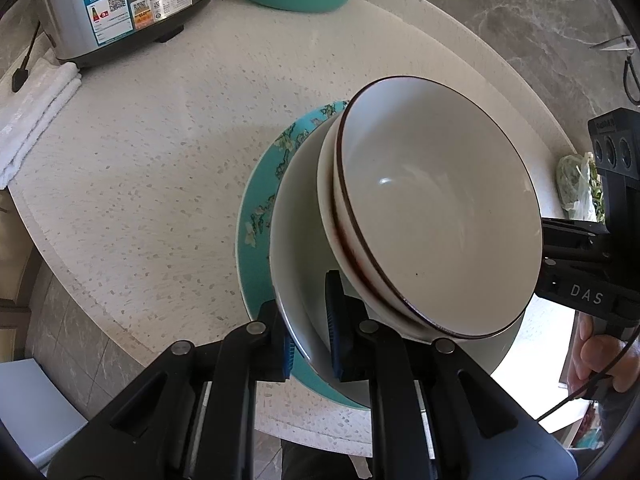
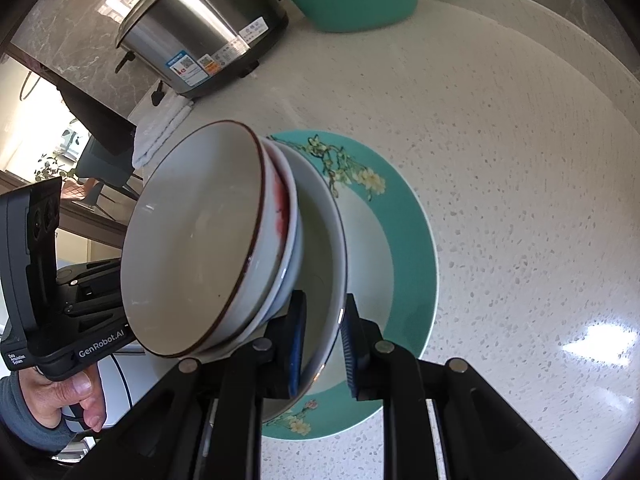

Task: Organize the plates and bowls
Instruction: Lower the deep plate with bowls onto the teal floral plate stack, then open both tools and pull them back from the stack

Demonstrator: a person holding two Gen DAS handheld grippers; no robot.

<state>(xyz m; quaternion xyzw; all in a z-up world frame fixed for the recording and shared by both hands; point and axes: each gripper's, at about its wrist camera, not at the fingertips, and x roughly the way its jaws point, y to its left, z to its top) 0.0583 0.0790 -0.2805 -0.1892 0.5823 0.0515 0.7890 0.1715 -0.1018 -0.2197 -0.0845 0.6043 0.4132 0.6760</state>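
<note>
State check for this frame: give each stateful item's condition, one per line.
Left gripper: shut on the outer bowl's rim.
Right gripper: shut on the opposite rim.
Outer bowl: held, carrying two nested bowls.
Top bowl: empty, nested.
Teal plate: under the stack; contact unclear.
Rice cooker: lid closed.
Teal basin: holds greens.

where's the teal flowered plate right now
In both wrist views the teal flowered plate lies flat on the speckled round table, directly beneath the stack of white bowls.
</note>
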